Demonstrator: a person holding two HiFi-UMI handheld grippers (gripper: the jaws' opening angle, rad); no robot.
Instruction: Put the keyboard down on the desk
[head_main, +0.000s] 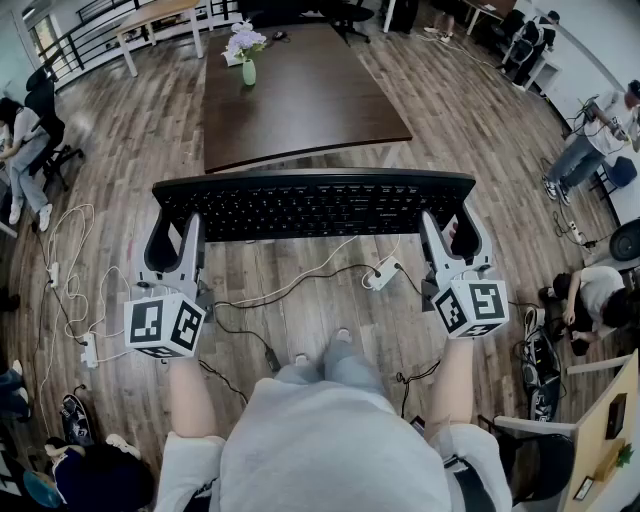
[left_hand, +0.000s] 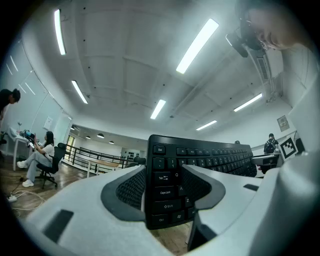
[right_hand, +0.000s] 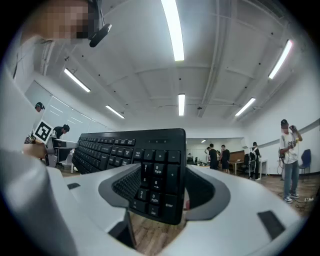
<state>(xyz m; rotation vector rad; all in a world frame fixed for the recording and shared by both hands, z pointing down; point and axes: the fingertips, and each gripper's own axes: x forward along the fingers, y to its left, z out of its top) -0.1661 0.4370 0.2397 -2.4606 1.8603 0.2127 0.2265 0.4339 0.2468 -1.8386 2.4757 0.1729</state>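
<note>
A black full-size keyboard hangs level in the air above the wooden floor, just short of the near edge of a dark brown desk. My left gripper is shut on its left end, and its pads press the keys around Tab and Caps Lock. My right gripper is shut on the right end, over the number pad. The keyboard stretches away to the right in the left gripper view, and the keyboard runs off to the left in the right gripper view.
A green vase of flowers stands at the desk's far left. Cables and a white power strip lie on the floor under the keyboard. People sit at the left and right. A white table stands farther back.
</note>
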